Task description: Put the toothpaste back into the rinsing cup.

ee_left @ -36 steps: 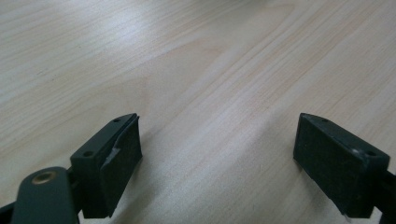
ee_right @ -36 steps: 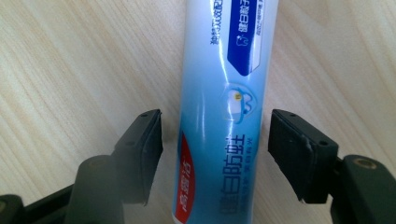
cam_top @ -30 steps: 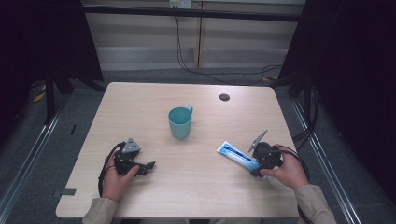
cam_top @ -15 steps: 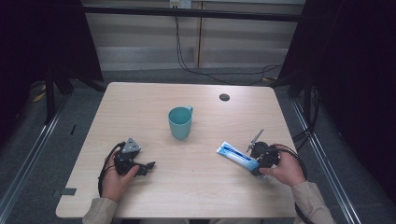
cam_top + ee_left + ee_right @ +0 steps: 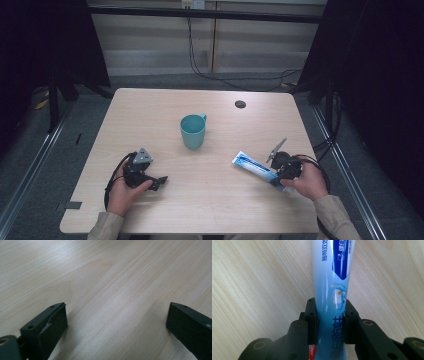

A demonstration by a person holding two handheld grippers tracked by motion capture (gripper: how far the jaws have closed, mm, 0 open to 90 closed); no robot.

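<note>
A blue and white toothpaste tube lies on the wooden table at the right. My right gripper is shut on the tube's near end; in the right gripper view both jaws press against the tube. A teal mug stands upright at the table's middle, handle to the back right. My left gripper rests low at the front left, open, with bare wood between its fingers.
A small dark round hole sits in the table top at the back right. Black cables trail from both grippers. Dark curtains and floor rails flank the table.
The right gripper has settled slightly lower and nearer on the tube's end. The left gripper and mug have not moved.
</note>
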